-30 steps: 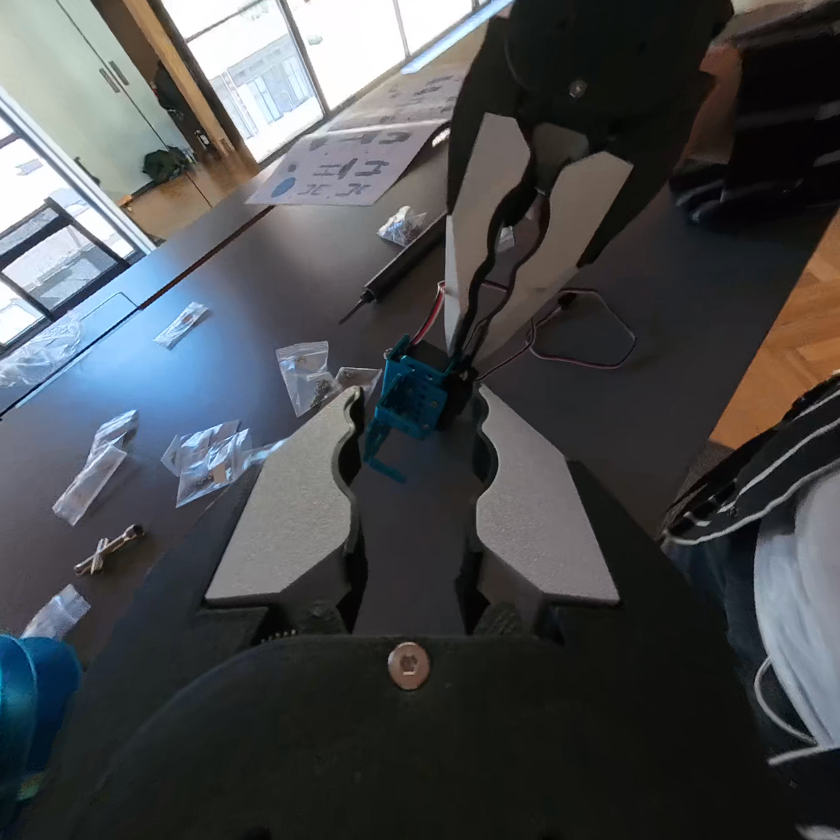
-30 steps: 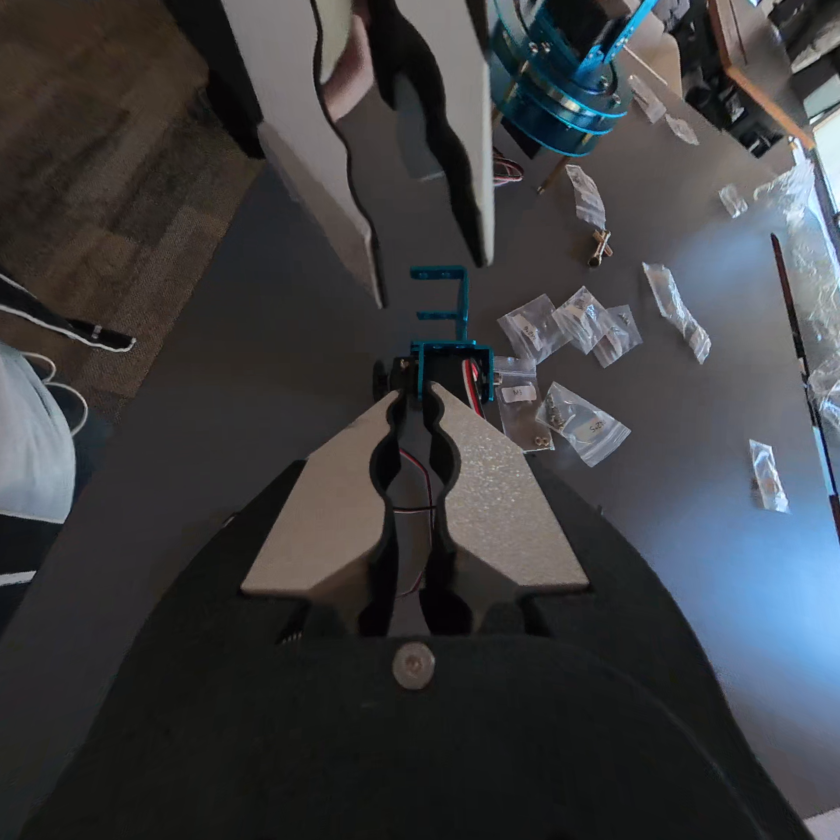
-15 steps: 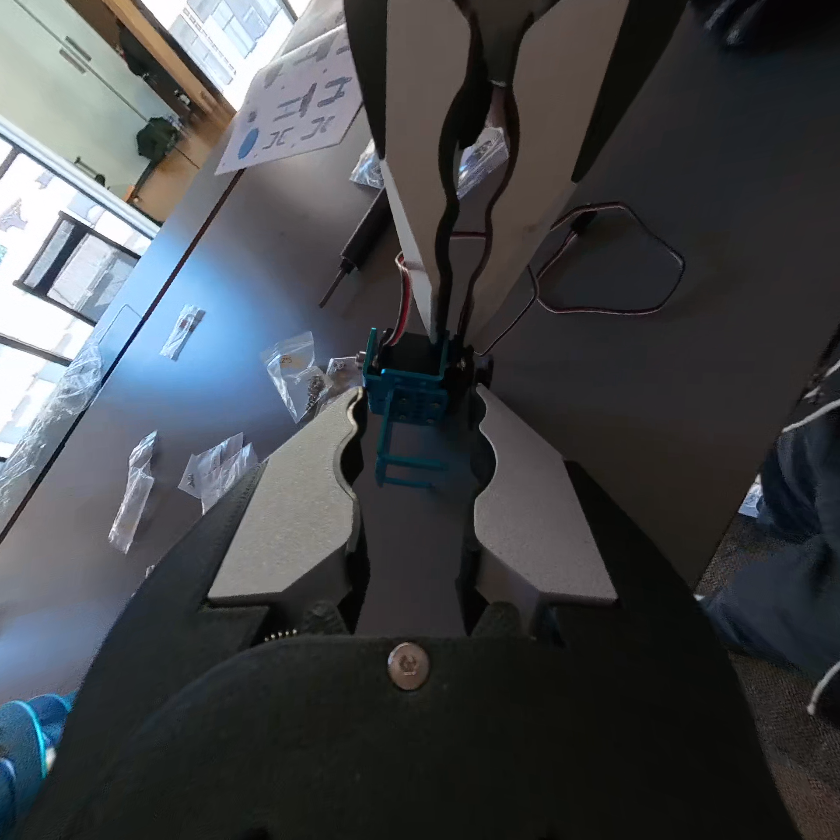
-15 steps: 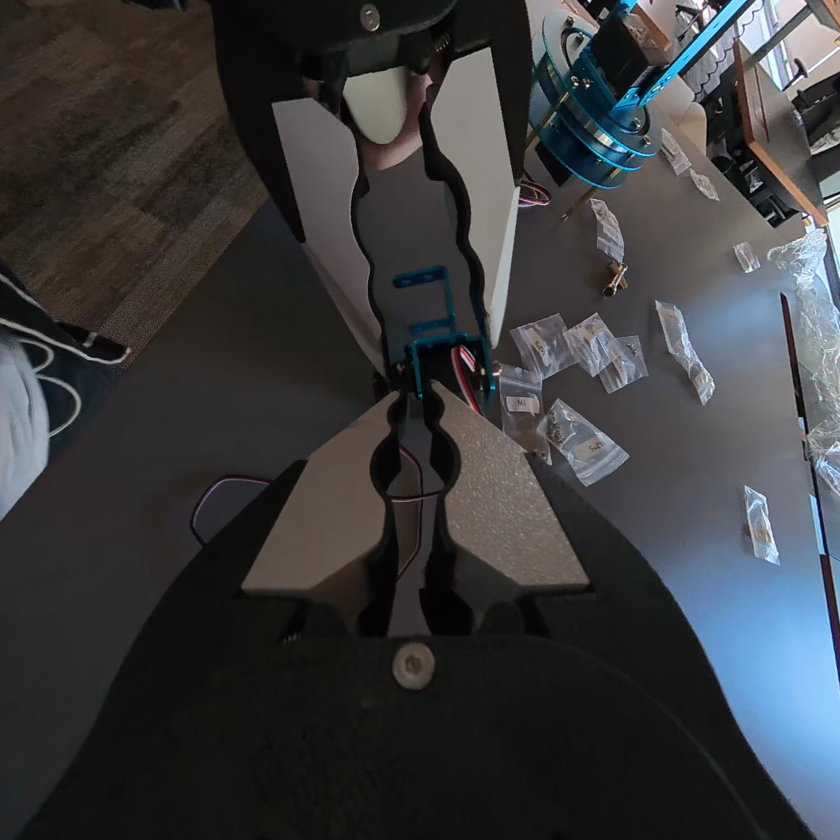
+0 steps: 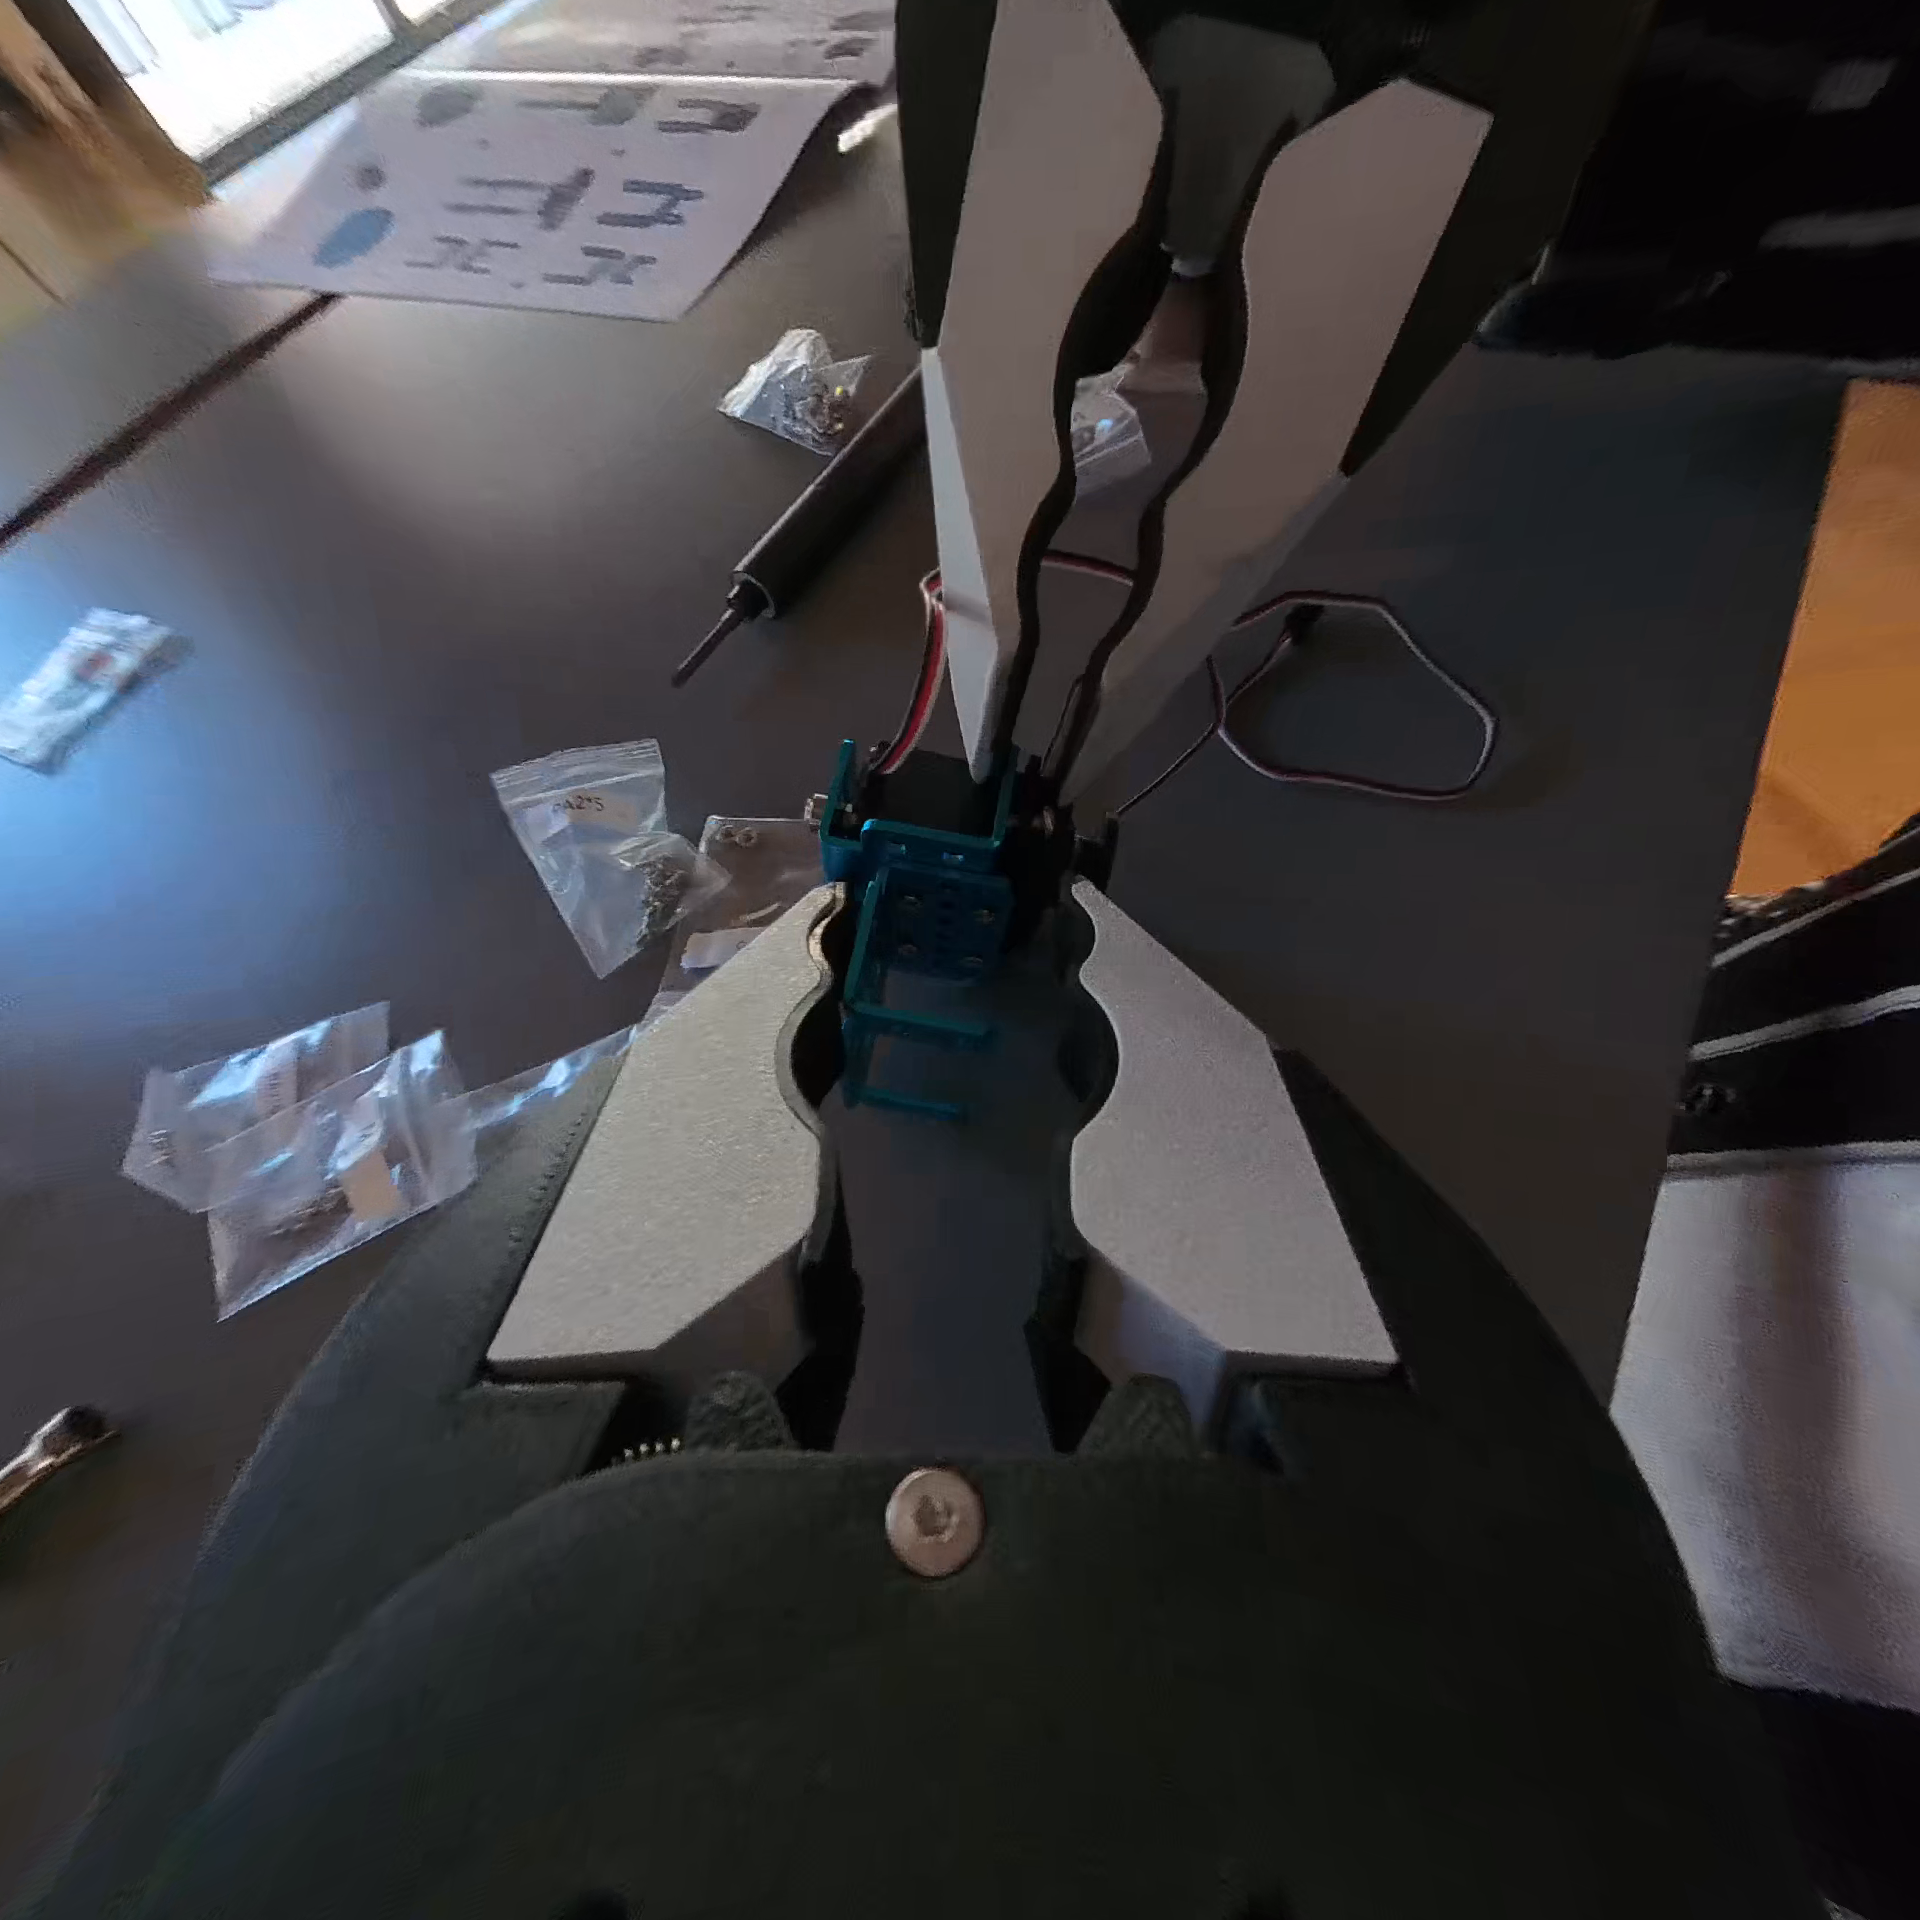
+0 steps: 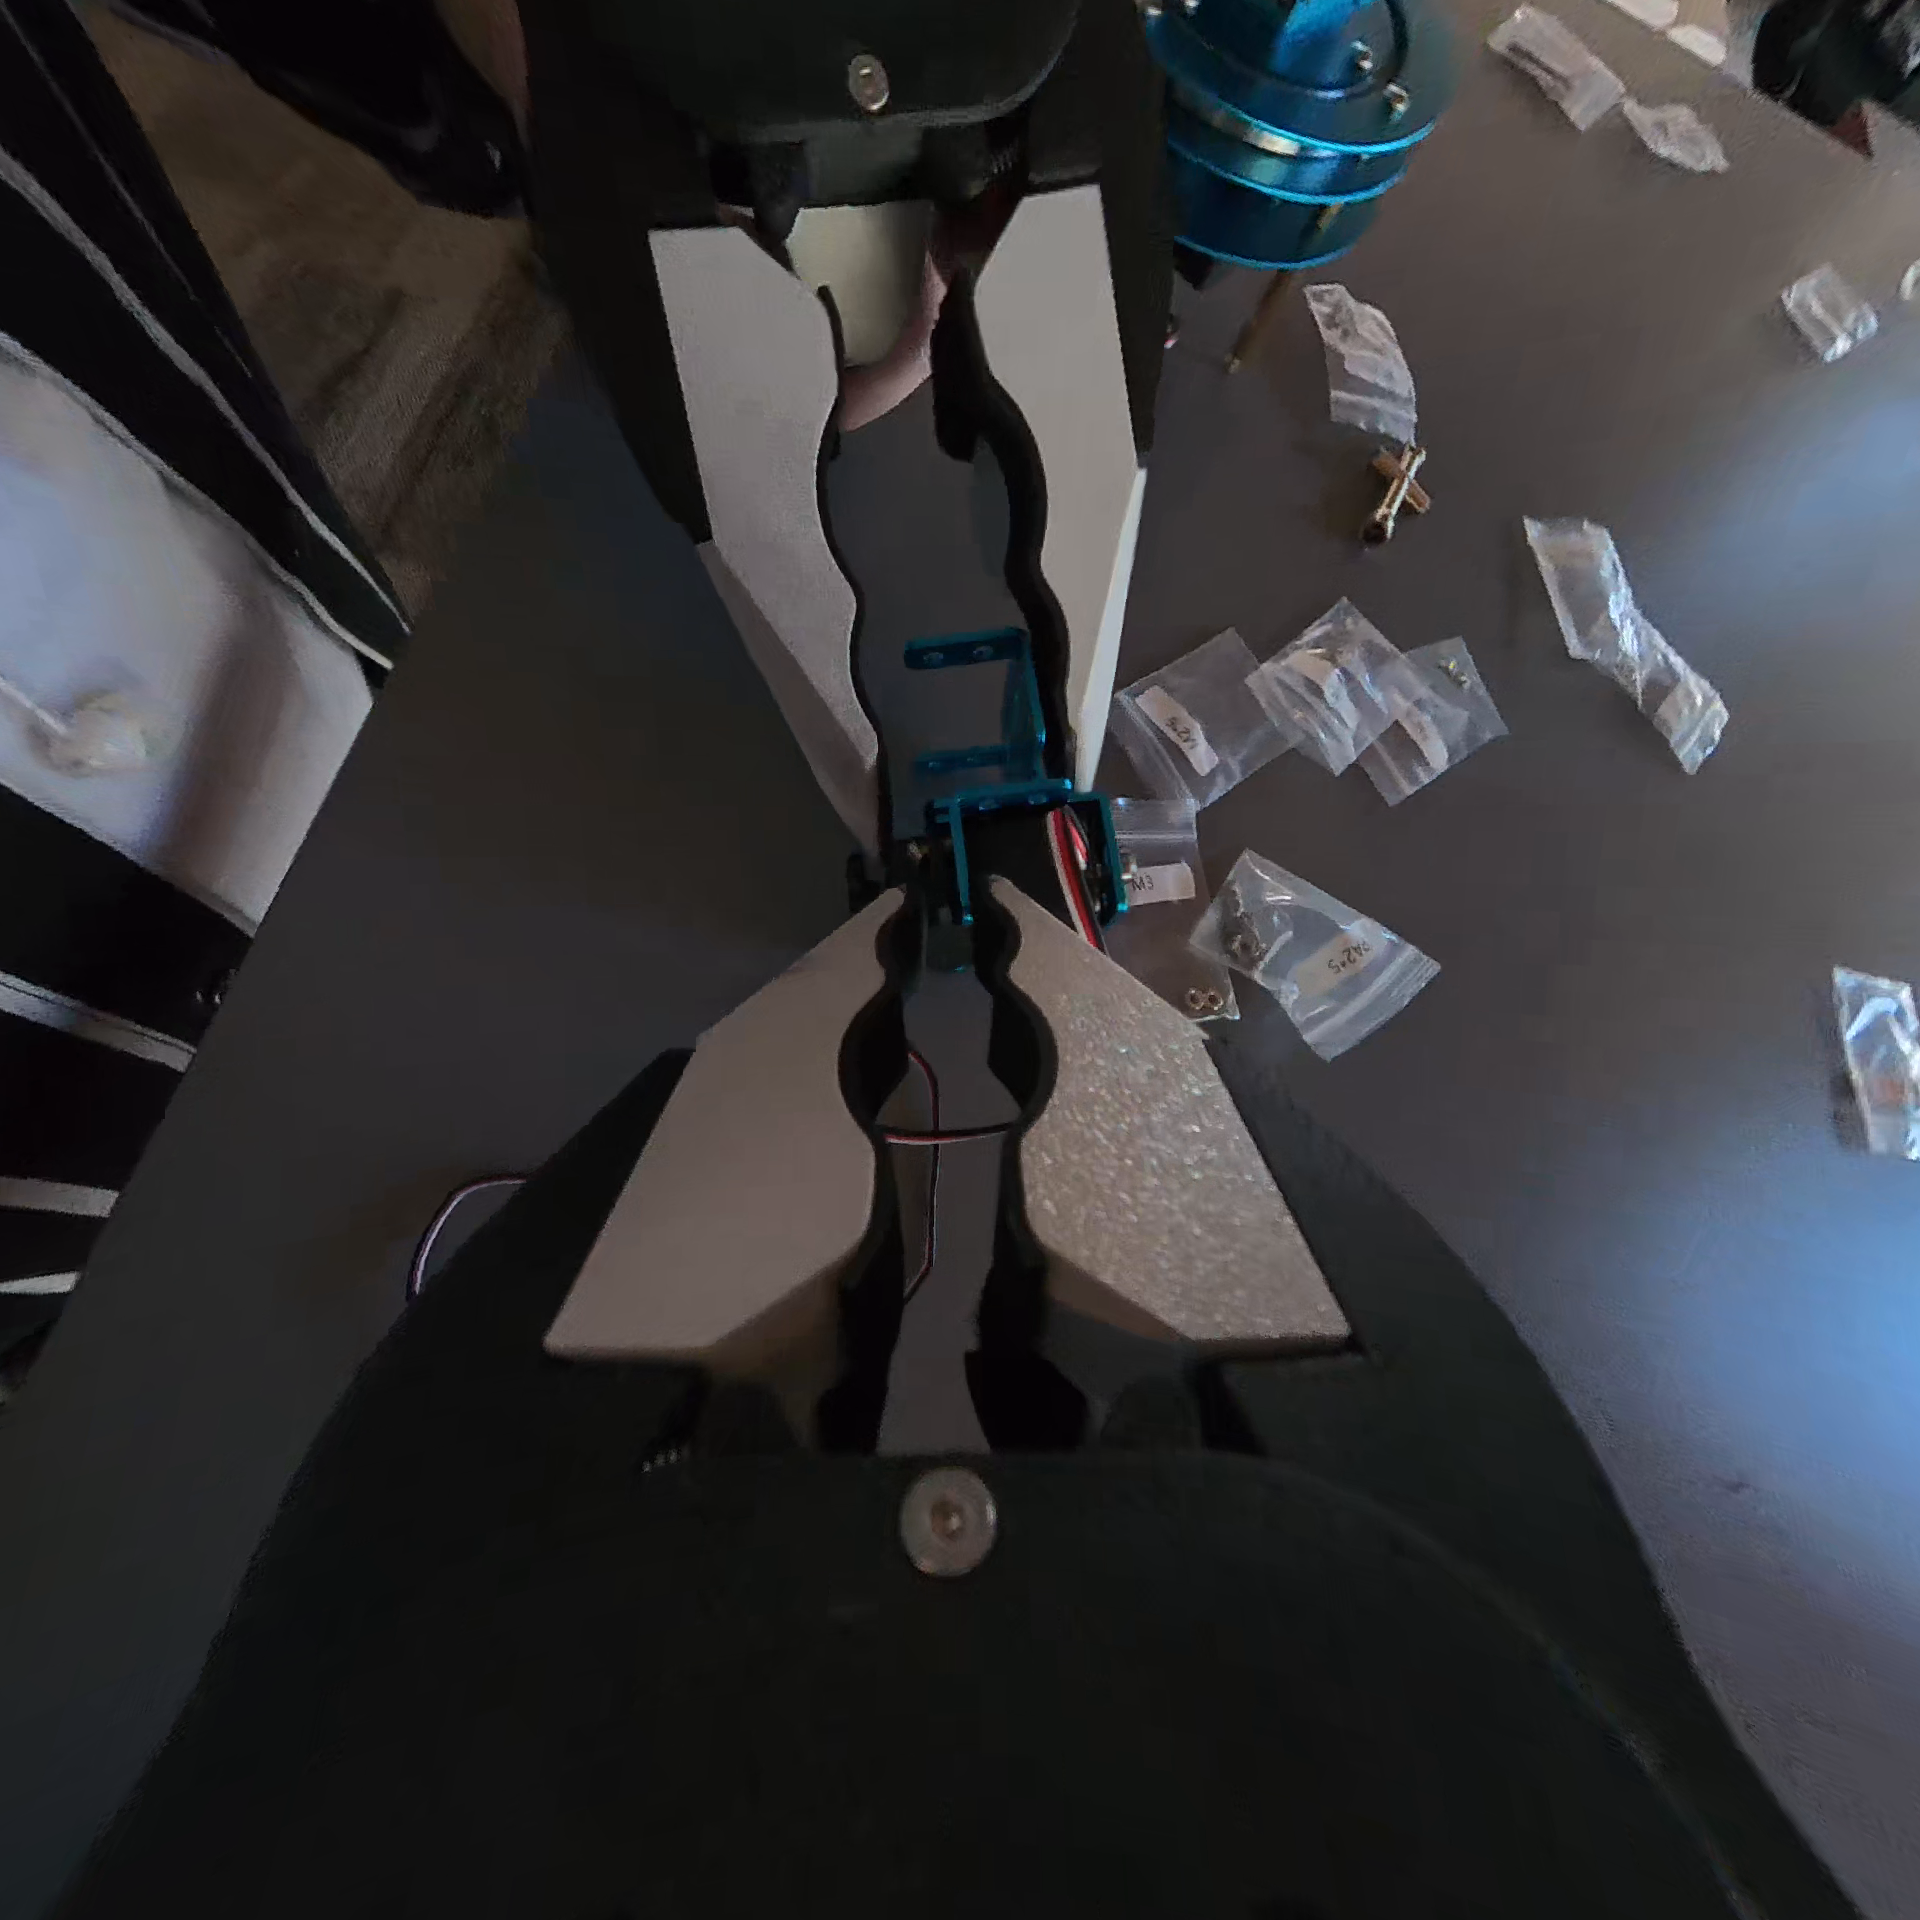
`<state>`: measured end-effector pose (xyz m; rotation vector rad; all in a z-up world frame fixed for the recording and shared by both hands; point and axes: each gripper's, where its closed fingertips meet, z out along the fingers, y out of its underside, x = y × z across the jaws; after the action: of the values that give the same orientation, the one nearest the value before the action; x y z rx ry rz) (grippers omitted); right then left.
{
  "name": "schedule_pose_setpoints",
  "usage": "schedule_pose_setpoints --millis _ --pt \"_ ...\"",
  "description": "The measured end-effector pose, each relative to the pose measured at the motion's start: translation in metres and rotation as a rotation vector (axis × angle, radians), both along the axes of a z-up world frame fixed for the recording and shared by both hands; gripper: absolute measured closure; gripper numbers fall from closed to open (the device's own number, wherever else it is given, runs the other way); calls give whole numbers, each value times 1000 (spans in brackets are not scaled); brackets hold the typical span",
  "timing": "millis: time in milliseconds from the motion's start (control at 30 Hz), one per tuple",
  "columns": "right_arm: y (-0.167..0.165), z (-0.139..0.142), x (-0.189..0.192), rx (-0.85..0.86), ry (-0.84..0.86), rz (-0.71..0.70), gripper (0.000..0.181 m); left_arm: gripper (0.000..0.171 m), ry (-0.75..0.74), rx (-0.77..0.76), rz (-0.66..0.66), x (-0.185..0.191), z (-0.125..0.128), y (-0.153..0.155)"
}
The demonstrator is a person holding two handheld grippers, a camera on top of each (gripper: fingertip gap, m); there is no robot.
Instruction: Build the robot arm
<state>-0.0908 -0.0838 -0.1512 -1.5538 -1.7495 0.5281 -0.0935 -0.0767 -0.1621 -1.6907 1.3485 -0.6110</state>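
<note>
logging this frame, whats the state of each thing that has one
left gripper: open, fingers on either side of the blue bracket, not clamped
right gripper: shut on the black servo's edge
blue bracket: mounted on the servo, open frame facing the left gripper
black servo: held, wire trailing loose on the table
screw bags: sealed, lying flat

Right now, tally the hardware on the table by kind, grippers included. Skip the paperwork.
Grippers: 2, the left gripper and the right gripper
Blue bracket-and-servo assembly: 1
Blue round base: 1
Cross wrench: 1
Black screwdriver: 1
Clear parts bags: at least 11; some overlap
Total: at least 17
</note>
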Motion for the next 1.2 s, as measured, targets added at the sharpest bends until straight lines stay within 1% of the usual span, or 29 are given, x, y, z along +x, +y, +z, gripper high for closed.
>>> schedule_pose_setpoints --millis 67,167,267,333,400,467,533,633,700,800,900,1067,1200 --pt "2 1 0 -49 11 -26 172 135 -10 -58 -28 2 0 1" --pt "3 1 0 -89 22 -47 173 135 -12 -97 -52 5 0 2" --pt "4 1 5 -136 38 -69 174 136 -8 -119 -45 9 0 2" --pt "5 1 6 -223 63 -103 174 136 -9 -139 -28 10 0 3" --pt "4 1 7 -270 89 -105 175 136 -8 -132 -19 10 0 2" --pt "2 0 8 -294 106 -95 176 136 10 -84 -22 11 -1 1" --pt "3 1 8 -277 109 -94 175 136 0 -88 -9 11 0 2" --pt "4 2 8 -185 112 -78 173 136 -38 -134 -8 12 0 2" --pt "1 1 8 -167 97 -50 166 136 -42 -133 -2 12 0 2" --pt "2 2 5 -210 119 -69 165 136 -42 -128 9 11 -1 3" --pt "6 2 4 -217 132 -95 170 137 -38 -136 15 11 -1 4" --pt "7 2 3 -136 100 -76 170 137 -21 -155 10 10 -1 5" --pt "12 2 1 -95 109 -117 169 138 -45 -189 48 9 -2 8"
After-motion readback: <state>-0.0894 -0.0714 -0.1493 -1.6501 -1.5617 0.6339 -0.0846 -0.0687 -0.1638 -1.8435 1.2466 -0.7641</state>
